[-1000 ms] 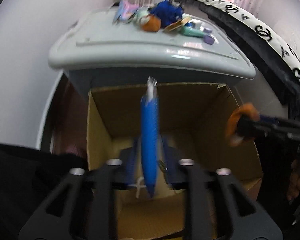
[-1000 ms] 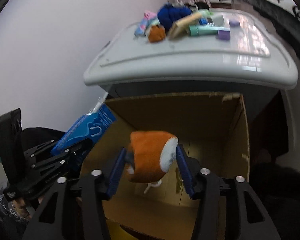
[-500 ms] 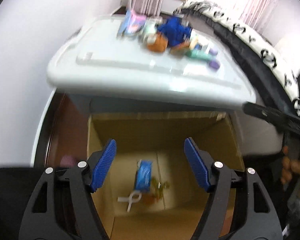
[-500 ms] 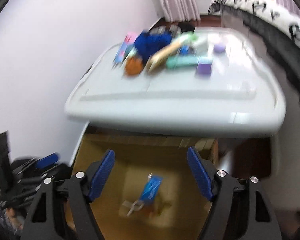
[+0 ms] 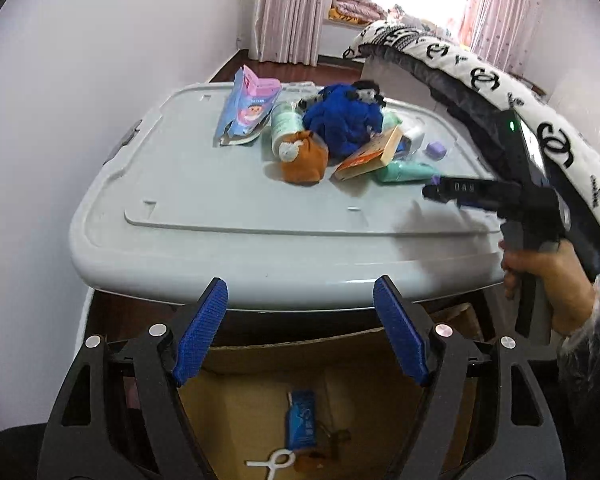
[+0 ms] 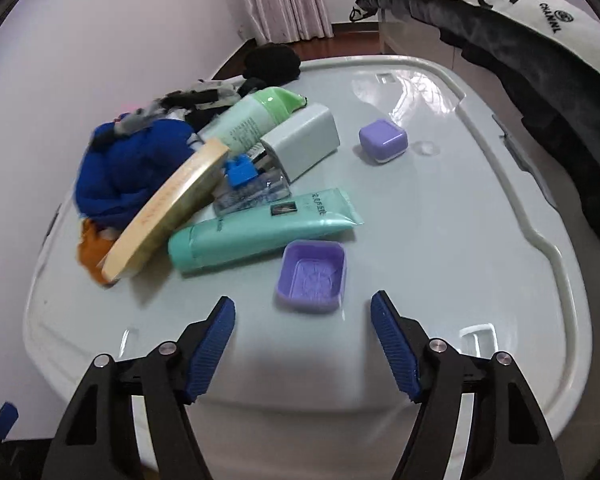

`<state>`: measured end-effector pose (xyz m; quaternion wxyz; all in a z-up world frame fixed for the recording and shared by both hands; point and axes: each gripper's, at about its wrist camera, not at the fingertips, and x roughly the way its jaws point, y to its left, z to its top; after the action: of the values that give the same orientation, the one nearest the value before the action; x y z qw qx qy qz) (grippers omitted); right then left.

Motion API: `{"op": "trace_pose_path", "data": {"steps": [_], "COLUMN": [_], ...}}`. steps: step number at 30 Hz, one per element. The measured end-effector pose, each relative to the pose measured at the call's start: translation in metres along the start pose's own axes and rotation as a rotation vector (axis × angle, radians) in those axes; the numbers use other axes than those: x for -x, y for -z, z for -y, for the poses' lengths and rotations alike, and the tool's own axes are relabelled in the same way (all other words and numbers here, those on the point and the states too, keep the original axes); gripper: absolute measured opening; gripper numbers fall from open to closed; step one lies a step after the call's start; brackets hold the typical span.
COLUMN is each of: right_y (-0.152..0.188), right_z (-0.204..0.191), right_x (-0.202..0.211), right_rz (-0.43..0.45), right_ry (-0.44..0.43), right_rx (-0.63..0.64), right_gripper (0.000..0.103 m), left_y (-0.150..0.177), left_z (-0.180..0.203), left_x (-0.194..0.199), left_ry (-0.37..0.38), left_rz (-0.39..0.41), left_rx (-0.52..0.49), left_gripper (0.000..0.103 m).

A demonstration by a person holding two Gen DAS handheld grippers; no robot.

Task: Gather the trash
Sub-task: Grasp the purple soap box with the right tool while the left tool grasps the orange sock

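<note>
Standing apart with nothing between its blue pads, the left gripper (image 5: 300, 332) has just been opening further; it hangs over a cardboard box (image 5: 340, 380) tucked under the front edge of a pale grey bin lid (image 5: 228, 208). Down on the box floor lie a blue packet (image 5: 300, 420) and a white looped piece (image 5: 274, 461), with a brownish scrap beside them that is too small to name.

The right gripper (image 6: 303, 346) is also empty, its jaws apart though they have just been closing a little. It hovers above the lid, just short of a shallow purple tray (image 6: 312, 276) lying open side up. Beyond the tray lies a mint-green tube (image 6: 260, 232), then a tan box (image 6: 168, 208) leaning on a blue cloth (image 6: 128, 168), a small blue block (image 6: 240, 172), a white rectangular case (image 6: 304, 140), a pale green bottle (image 6: 256, 120) and a closed purple case (image 6: 383, 141) standing apart to the right. An orange plush toy (image 5: 304, 156) and a pink-and-blue pouch (image 5: 248, 104) sit at the heap's left side. In the left view a hand (image 5: 540, 272) grips the right tool's handle.
</note>
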<state>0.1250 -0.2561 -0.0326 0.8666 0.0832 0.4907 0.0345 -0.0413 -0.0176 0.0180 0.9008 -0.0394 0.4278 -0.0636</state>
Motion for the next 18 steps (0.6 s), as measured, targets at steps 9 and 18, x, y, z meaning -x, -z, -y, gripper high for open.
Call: {"op": "trace_pose_path", "data": {"steps": [9, 18], "right_y": [0.007, 0.022], "right_z": [0.005, -0.010], "right_x": [0.019, 0.088], "right_rz": [0.023, 0.111], "right_ry": [-0.094, -0.357], "right_rx": [-0.017, -0.063], "right_gripper": [0.034, 0.034], "left_y": [-0.008, -0.082], "left_z": [-0.006, -0.002], "left_x": [-0.029, -0.086], "left_ry": [-0.001, -0.015], "left_rz": [-0.050, -0.028], "left_rx": [0.058, 0.066], "left_gripper": [0.074, 0.074]}}
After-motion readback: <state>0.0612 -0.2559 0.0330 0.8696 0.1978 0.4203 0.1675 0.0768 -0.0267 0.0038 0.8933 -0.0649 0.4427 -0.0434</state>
